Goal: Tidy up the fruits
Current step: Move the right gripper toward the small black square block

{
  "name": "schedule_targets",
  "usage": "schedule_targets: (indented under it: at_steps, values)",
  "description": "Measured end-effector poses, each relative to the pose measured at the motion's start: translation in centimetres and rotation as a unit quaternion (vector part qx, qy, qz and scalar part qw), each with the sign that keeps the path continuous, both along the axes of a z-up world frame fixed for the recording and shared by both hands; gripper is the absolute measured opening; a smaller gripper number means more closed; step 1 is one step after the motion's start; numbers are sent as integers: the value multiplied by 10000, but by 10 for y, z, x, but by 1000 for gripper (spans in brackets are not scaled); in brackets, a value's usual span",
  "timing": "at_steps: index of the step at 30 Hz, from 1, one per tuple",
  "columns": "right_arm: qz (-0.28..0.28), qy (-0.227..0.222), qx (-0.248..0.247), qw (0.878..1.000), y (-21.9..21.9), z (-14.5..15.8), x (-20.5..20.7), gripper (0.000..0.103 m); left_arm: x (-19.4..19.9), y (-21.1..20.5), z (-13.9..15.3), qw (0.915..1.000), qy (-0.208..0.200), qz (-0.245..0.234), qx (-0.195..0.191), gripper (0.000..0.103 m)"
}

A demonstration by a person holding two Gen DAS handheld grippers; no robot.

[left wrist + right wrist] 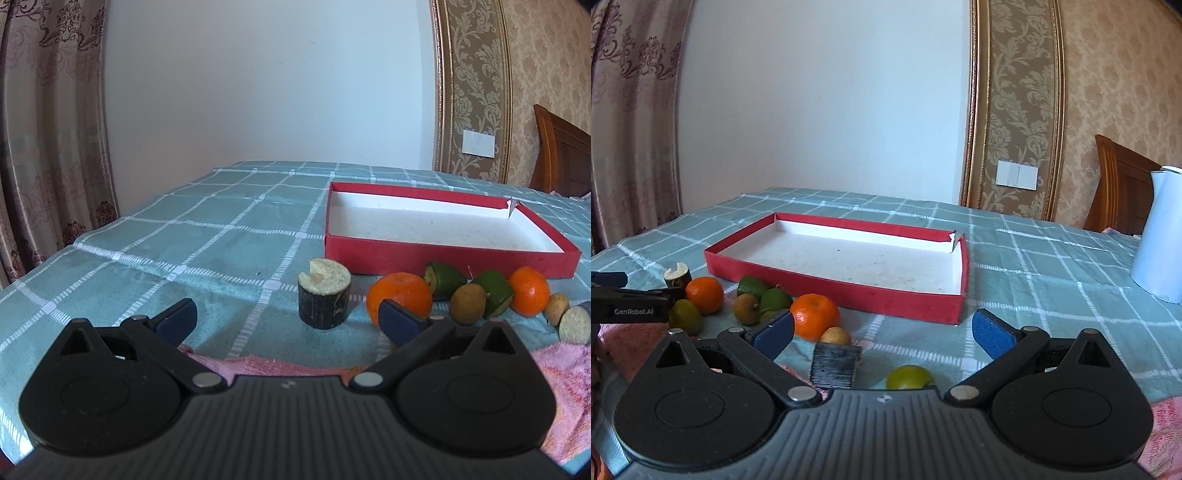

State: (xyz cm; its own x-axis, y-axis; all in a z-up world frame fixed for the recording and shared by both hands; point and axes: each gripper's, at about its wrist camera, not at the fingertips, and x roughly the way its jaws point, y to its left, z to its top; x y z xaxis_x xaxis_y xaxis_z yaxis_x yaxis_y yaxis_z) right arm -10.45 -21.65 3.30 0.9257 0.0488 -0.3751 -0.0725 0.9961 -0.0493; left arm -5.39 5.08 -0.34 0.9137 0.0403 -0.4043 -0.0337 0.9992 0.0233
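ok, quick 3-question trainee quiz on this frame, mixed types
1. True or false: the red box already holds fruit.
2. Which item stands nearest the left claw? A) dark sugarcane stub B) white kettle C) green fruit
3. Fill in: both claws are ____.

Key: 1 false, the box holds nothing. 2 A. 3 open, the right claw too.
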Motion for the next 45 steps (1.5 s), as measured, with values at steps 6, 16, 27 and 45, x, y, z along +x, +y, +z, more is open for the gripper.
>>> schedule_targets:
  at_steps: [6, 16, 27, 45]
  values:
    - [120, 61, 59, 9999, 4, -1, 1, 103, 6, 8, 3, 9995, -19, 301, -107, 103]
    - [222, 106, 223, 9994, 2, -4, -4, 103, 7, 9, -1, 9993, -24, 358, -102, 103]
    - [-76, 540, 252, 9982, 2, -6, 12, 103, 12, 6, -1, 9995, 155, 276, 7, 103]
    - [-394, 653, 186, 9969, 6, 2, 13, 102, 11, 6, -2, 9994, 106, 320, 44, 103]
